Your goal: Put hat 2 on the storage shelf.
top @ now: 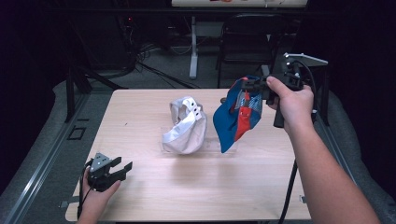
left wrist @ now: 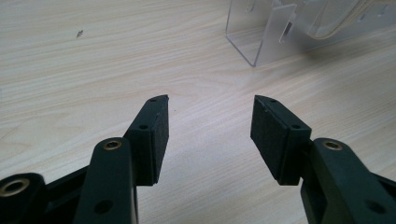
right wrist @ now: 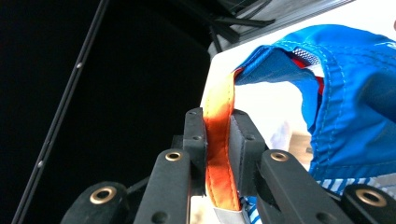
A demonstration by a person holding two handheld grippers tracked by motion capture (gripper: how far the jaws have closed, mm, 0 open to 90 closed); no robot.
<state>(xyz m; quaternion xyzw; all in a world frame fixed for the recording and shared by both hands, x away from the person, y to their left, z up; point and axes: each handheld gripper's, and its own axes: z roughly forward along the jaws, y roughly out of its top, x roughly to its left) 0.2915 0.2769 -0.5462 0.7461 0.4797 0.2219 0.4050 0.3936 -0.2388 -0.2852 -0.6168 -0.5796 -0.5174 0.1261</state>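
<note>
high view: set above the near edge, faced forward and down over the whole table (top: 154,186) | left gripper view: held low and close over the tabletop, clear stand (left wrist: 261,42) shared with high view | right gripper view: raised, pressed close against the blue cap (right wrist: 345,107), also seen from above.

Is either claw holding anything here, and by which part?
The right claw is shut on the blue cap, gripping its orange strap. The left claw is open over the table, holding nothing.

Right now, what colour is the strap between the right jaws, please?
Orange strap, clearest in the right gripper view.
</note>
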